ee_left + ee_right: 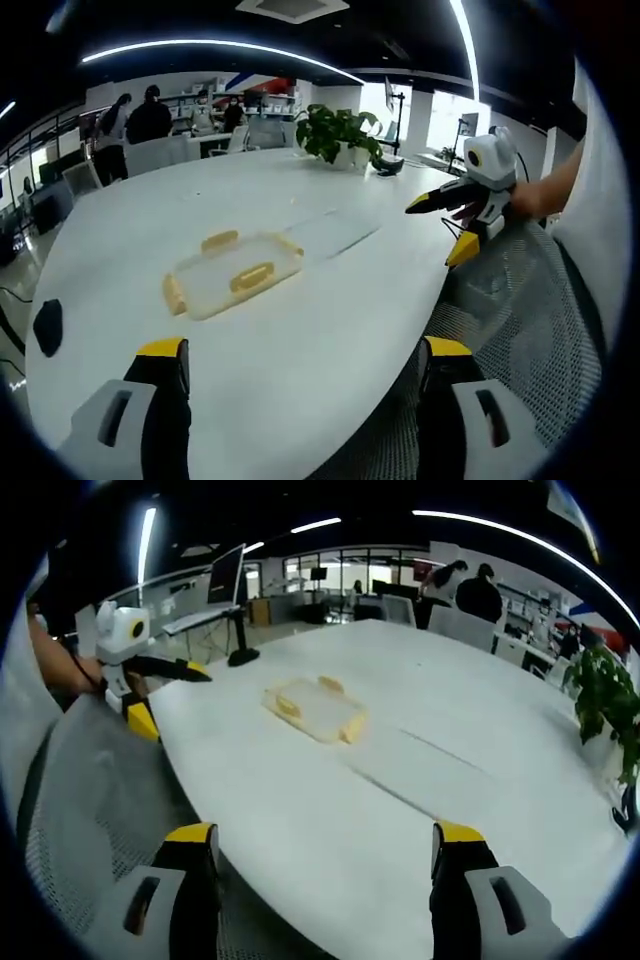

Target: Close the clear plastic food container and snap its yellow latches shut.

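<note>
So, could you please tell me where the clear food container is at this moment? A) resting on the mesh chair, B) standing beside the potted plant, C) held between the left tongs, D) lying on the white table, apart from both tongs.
D: the clear food container lies flat on the white table, with both the left tongs and the right tongs open and well short of it.

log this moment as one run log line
phase: approach | container: on white table, untouched | left gripper: open, empty | right gripper: open, empty | plant: far edge
</note>
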{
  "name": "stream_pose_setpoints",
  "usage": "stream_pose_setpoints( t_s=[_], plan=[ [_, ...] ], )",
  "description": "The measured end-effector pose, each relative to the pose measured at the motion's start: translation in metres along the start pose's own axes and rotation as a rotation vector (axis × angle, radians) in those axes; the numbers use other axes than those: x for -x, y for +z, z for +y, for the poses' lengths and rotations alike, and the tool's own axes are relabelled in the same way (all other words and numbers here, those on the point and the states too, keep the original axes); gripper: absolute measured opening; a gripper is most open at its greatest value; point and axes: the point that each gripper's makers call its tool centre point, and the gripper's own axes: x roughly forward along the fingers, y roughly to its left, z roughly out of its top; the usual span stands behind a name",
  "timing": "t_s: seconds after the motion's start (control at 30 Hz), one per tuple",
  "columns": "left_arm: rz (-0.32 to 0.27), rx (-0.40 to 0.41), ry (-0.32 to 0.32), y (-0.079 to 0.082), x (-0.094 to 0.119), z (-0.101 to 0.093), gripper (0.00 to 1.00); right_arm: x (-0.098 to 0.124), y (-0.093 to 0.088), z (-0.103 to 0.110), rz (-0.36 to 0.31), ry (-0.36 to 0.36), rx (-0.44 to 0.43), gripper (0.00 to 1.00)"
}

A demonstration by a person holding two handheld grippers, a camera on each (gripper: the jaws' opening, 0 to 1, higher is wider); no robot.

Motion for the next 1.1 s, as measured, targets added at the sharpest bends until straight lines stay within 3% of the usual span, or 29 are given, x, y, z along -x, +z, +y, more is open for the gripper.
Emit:
stream_pose_setpoints(
  t_s=[1.1],
  plan=[
    [0.011, -0.009, -0.002, -0.0013, -0.0006, -0.0013, 0.95, 0.0013, 0.0005, -0.0008, -0.006, -0.003, -0.001, 0.88]
  ],
)
